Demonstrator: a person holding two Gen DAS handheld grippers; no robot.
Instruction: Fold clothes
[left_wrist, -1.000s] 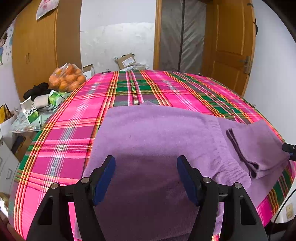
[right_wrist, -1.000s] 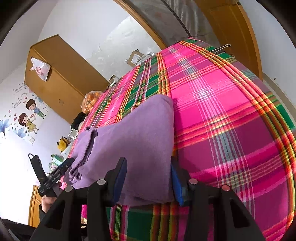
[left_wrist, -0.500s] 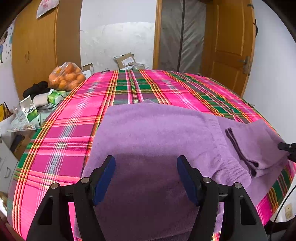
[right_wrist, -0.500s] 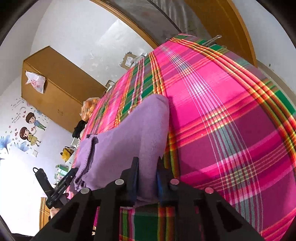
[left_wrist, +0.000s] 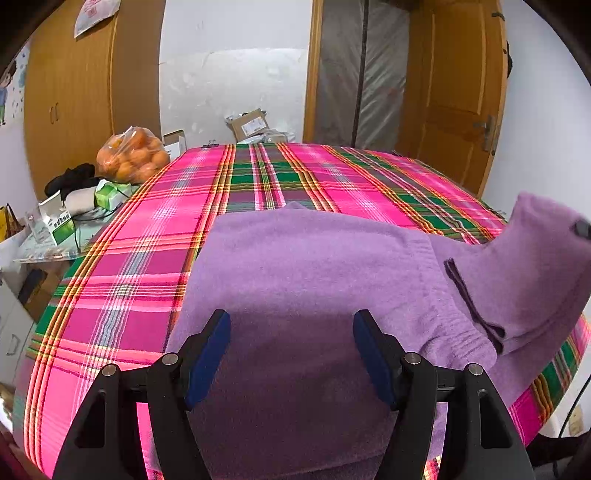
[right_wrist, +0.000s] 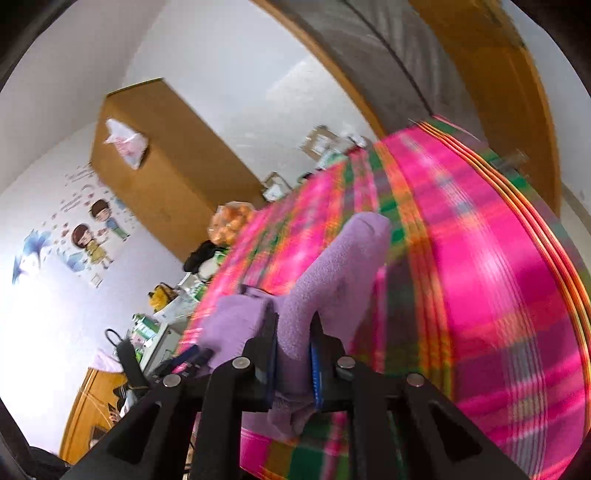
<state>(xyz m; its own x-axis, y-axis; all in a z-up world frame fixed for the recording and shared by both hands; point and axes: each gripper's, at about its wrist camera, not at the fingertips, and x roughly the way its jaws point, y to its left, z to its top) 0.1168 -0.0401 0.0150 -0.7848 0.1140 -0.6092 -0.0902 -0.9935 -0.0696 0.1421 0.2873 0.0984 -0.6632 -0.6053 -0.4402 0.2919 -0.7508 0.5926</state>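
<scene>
R gripper (right_wrist: 293, 354) is clamped on the purple sweater's (left_wrist: 303, 266) sleeve (right_wrist: 332, 280), raised off the plaid bedspread (left_wrist: 122, 266). L gripper (left_wrist: 291, 354) is held wide open, empty, over the body. Body lies to the L of R gripper, so R is judged better placed for the fold.

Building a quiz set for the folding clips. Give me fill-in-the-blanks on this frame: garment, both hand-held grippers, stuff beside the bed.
1. The right hand-held gripper is clamped on the ____ sweater.
2. The left hand-held gripper hovers over the sweater with its jaws ____.
3. The sweater lies on a pink ____ sheet.
4. The clear bag beside the bed holds ____.

Missing: purple; open; plaid; oranges
</scene>
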